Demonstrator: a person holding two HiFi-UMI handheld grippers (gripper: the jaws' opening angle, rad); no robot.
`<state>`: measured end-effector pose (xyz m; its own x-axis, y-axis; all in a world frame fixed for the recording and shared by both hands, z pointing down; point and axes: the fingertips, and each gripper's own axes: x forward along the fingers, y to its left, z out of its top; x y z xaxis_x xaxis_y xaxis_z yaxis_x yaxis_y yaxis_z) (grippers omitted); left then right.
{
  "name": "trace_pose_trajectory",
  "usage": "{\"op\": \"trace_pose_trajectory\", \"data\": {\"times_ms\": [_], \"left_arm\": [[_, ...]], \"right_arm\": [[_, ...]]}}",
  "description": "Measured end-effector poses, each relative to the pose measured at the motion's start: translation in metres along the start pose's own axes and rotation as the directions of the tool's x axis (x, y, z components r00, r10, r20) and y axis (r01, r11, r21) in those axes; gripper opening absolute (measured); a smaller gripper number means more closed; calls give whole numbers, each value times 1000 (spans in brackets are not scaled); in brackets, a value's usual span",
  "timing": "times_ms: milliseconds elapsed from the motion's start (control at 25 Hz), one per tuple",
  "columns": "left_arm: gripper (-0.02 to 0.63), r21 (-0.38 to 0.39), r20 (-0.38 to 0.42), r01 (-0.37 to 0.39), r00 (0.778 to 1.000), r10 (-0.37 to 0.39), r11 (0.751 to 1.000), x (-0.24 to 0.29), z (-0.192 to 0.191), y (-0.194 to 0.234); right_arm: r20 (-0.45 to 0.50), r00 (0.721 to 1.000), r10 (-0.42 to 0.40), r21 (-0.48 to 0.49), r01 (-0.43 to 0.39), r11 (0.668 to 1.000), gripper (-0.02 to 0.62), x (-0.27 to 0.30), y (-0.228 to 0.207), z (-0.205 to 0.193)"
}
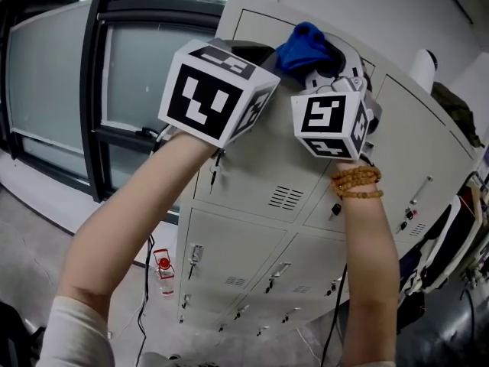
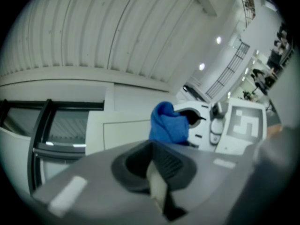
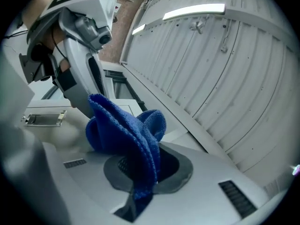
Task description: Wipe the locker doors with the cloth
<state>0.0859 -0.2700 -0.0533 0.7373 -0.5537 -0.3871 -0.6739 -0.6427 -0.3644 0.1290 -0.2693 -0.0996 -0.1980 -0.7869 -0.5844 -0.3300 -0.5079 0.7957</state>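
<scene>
I have both arms raised in front of a bank of pale grey lockers (image 1: 252,182), up near its top row. My right gripper (image 3: 140,172) is pinching the blue cloth (image 3: 126,130): in the right gripper view a fold of it runs down between the two jaws, and the rest bunches up above them in a loose lump. In the head view the cloth (image 1: 306,46) sits high up, above the right marker cube (image 1: 330,125) and against the upper edge of the lockers. I cannot tell whether it is touching a door.

My left gripper (image 2: 157,184) holds nothing. In the left gripper view its jaws are pressed together, a pale pad lying flat against a dark one. That view also shows the cloth just ahead of the jaws and slightly to the right, in front of the right gripper's white body, with a top locker door (image 2: 124,132) behind it. The left marker cube (image 1: 218,90) hangs beside the right one in the head view, near it but apart.

There is a string of brown beads (image 1: 356,182) on my right wrist. Below the cubes, a door has a small block of vent slots (image 1: 285,197), and a key (image 1: 216,170) hangs from a lock under the left cube. To the left of the lockers is a dark-framed window (image 1: 53,75). A small bottle with a red cap (image 1: 163,270) stands on the floor beside the bottom locker.
</scene>
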Motion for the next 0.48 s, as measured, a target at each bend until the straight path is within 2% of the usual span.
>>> {"op": "trace_pose_trajectory", "data": {"times_ms": [200,480], "left_arm": [[3,9,6,42,999,-42,999,9,-1,-24],[3,-16,-32,81,996,-81,997,9,-38,-59]], "right_arm": [[-9,999,-40,36,41,999,29,-16,-13,-24],[-24,998,-65,16,65,998,29,-57,19,-48]]}}
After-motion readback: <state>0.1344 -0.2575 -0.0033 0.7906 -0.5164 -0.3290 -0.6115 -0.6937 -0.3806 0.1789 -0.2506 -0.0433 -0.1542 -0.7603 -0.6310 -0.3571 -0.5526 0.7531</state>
